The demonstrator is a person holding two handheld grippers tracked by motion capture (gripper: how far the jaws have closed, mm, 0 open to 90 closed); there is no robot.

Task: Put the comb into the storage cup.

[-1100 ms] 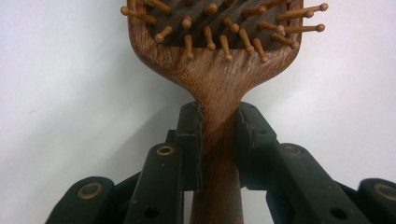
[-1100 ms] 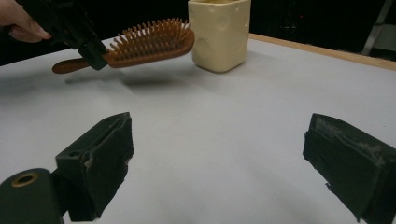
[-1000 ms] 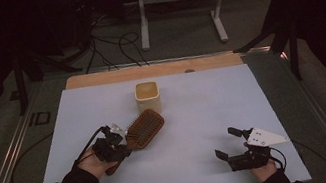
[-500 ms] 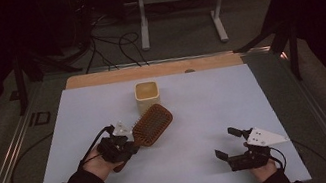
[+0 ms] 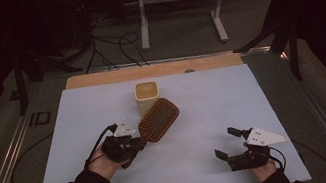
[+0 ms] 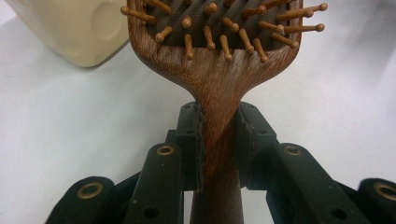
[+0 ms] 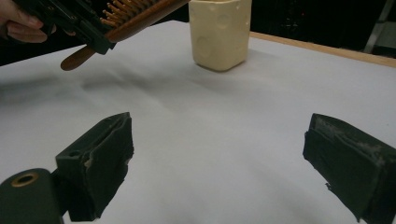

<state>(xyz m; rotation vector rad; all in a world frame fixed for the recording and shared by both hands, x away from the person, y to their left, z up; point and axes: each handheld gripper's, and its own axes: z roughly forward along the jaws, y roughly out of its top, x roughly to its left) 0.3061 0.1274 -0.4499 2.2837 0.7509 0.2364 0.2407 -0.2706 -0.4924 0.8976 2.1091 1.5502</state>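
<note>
Jaws clamp hairbrush (image 6: pixel 219 93) handle (lifted), cup (image 5: pixel 147 95) close.

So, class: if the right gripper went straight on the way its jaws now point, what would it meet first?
Probably the cream cup. The right gripper, jaws open, looks across bare white table towards it. The hairbrush in the left gripper hangs off to one side, likely out of line; depth is uncertain.

left gripper (image 5: pixel 135 142) carrying hairbrush (image 5: pixel 158 119) further toward cream cup (image 5: pixel 147 96), brush head now beside it
</note>
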